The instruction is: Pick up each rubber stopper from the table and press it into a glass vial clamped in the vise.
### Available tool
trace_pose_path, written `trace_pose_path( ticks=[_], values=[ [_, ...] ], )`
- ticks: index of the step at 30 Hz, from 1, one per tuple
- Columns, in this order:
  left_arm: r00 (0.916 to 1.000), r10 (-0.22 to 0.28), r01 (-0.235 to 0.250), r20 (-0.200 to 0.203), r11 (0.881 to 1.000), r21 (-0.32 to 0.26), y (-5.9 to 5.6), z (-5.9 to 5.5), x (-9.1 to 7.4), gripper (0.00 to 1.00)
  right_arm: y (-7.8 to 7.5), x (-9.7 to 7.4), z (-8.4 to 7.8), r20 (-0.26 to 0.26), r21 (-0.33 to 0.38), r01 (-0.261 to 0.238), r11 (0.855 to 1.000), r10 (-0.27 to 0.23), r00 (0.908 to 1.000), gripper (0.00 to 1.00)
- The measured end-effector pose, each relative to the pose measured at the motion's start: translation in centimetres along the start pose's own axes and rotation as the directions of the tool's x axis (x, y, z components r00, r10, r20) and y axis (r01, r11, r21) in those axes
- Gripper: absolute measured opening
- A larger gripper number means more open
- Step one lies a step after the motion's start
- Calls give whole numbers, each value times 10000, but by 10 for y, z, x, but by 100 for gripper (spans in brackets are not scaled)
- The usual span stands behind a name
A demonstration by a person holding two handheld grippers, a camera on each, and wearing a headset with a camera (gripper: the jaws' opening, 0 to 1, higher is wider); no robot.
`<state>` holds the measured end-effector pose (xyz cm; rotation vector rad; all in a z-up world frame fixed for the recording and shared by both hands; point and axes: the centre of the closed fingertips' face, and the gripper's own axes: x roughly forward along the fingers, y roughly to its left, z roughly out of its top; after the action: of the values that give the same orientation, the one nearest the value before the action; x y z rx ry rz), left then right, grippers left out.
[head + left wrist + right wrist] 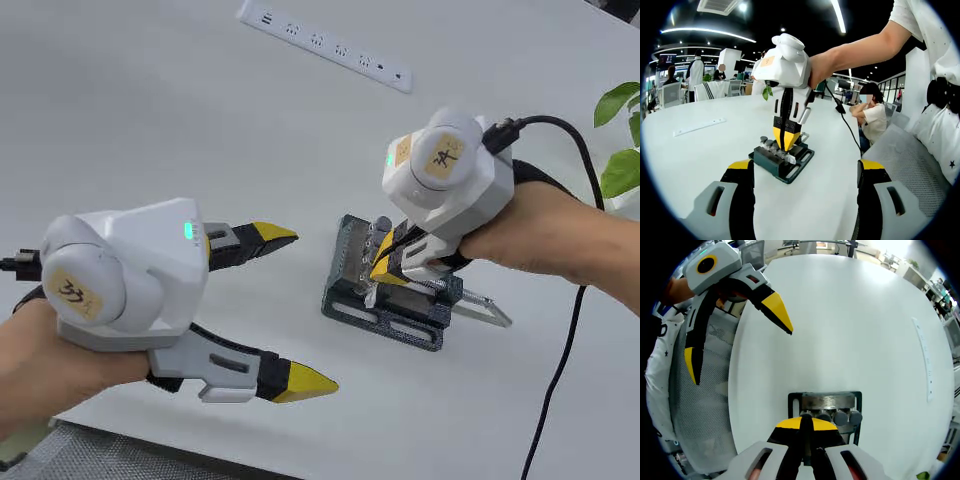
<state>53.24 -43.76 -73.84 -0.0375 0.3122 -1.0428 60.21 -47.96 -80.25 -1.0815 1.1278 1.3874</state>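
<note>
At right of centre in the head view, the right claw [383, 272] is pointed steeply down into the vise [385, 318], its two yellow tips pressed together. Whether a stopper is pinched between them cannot be told. In the right gripper view the tips are seen at the left end of a row of grey stoppers [840, 417], which sit on top of the vials [772, 148] clamped between the vise plates. The step in hand is judged to be the pressing home of the end stopper. The left claw [290, 308] is held at lower left of the head view, spread wide and holding nothing, well apart from the vise and above the white counter [200, 120].

For the press to be done well, the tips should be centred on the stopper's top and the force directed straight down the vial's axis. A slanted push is likely to cock the rubber plug or load the glass neck sideways. Pressure is best applied gradually, and the neighbouring stoppers should be left untouched. The vise appears merely to rest on the counter, so sliding is possible; it could be steadied by the free claw.
</note>
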Motion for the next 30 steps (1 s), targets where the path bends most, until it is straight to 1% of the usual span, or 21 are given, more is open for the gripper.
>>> trace_pose_path(
  ticks=[3, 4, 6, 7, 10, 17, 19, 21, 23, 24, 25, 28, 30],
  values=[
    [10000, 41, -41, -16, 10000, -32, 1, -1, -2, 84, 0, 0, 0, -219, -45, -118, 9999, 117, 9997, 0],
    [10000, 61, -61, -30, 10000, -26, 2, -1, -2, 84, 0, 0, -1, -344, -162, -195, 9997, 190, 9992, 0],
    [10000, 88, -88, -29, 10000, -37, 2, -1, -3, 84, 0, 1, 0, -530, -101, -261, 9996, 255, 9983, 0],
    [10000, 98, -98, -15, 9999, -46, 2, 0, -3, 84, 0, 1, -1, -621, -219, -284, 9994, 270, 9977, 0],
    [9999, 102, -102, -15, 9999, -40, 2, 0, -3, 84, 0, 1, -1, -746, -212, -344, 9992, 327, 9967, 0],
    [9999, 75, -75, -83, 10000, -7, 2, -1, 0, 84, 0, 2, -2, -804, -313, -370, 9988, 344, 9962, 0],
    [9999, 44, -44, -162, 10000, 31, 2, -3, 0, 84, 0, 3, -2, -878, -614, -253, 9978, 198, 9959, 0],
    [9998, 36, -36, -187, 10000, 31, 3, -5, 1, 85, -1, 2, -2, -867, -513, -262, 9983, 217, 9960, 0],
    [9993, 40, -38, -372, 10000, 43, 3, -9, 2, 85, -1, 2, -2, -785, -336, -313, 9989, 285, 9965, 0],
    [9992, 28, -25, -397, 10000, 67, 2, -8, 2, 85, -2, 2, -2, -765, -356, -311, 9989, 283, 9967, 0],
    [9992, 17, -15, -398, 10000, 61, 2, -8, 1, 85, -1, 2, -2, -743, -600, -308, 9977, 263, 9969, 0],
    [9984, 7, 0, -560, 9999, 115, 2, -11, -2, 85, -1, 1, -2, -625, -453, -274, 9986, 245, 9977, 0],
    [9982, 50, -45, -595, 10000, 80, 2, -11, -4, 85, 1, -1, -3, -503, -389, -184, 9991, 164, 9986, 1]
  ],
)
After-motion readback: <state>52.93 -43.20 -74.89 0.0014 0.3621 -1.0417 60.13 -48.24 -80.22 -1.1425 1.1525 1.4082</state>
